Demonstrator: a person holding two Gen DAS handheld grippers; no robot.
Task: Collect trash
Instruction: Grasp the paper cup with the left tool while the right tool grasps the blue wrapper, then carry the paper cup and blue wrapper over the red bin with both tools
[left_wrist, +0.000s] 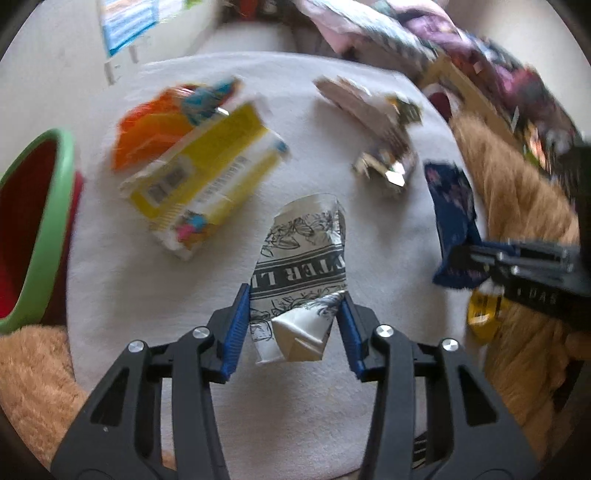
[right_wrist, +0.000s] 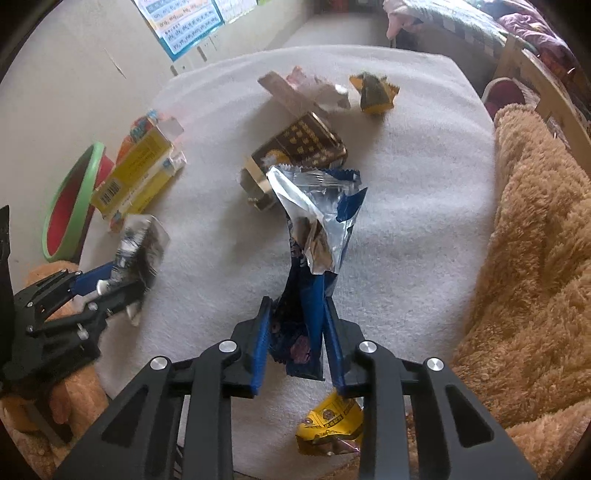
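Observation:
My left gripper (left_wrist: 291, 302) is shut on a crumpled black-and-white printed wrapper (left_wrist: 303, 251); its blue pads press on both sides of the wrapper above the white cloth (left_wrist: 325, 387). The right wrist view shows this left gripper (right_wrist: 122, 284) at the left with the printed wrapper (right_wrist: 142, 243) in it. My right gripper (right_wrist: 295, 310) is shut on a blue foil snack bag (right_wrist: 317, 206) whose torn silver top stands up. In the left wrist view the right gripper (left_wrist: 458, 258) and the blue bag (left_wrist: 450, 199) are at the right edge.
A red bin with a green rim (right_wrist: 83, 177) stands at the left beside the cloth. On the cloth lie a yellow box (right_wrist: 136, 173), a brown box (right_wrist: 303, 144), a pink wrapper (right_wrist: 314, 88) and a yellow-black wrapper (right_wrist: 373, 92). A yellow packet (right_wrist: 328, 424) lies under my right gripper. A brown fuzzy blanket (right_wrist: 535, 258) borders the right.

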